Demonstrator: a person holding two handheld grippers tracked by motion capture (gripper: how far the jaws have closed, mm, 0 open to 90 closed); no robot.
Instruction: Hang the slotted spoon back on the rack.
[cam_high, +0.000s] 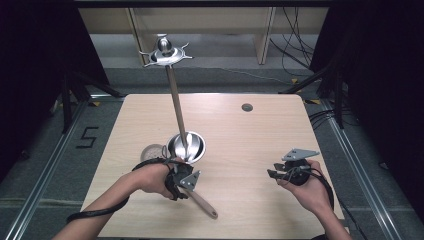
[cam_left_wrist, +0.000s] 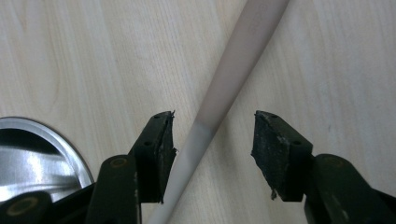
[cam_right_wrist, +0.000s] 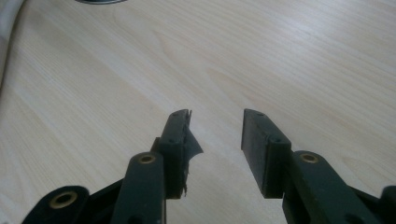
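Ladle handle (cam_left_wrist: 219, 93) lies between left gripper's (cam_left_wrist: 212, 140) open jaws

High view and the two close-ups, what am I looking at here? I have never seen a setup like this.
A person sits at a wooden table and holds a hand tool with two black jaws in each hand: these are the grippers. The high view comes from a camera above the table. Each close-up comes from a camera on one gripper, looking along its jaws.

On the table stands a metal stand, a pole with a hooked top on a shiny round base. Beside it lies a long utensil with a wooden handle.

The left gripper has its jaws open on either side of that handle, not yet clamped. The right gripper is open over bare table and holds nothing.
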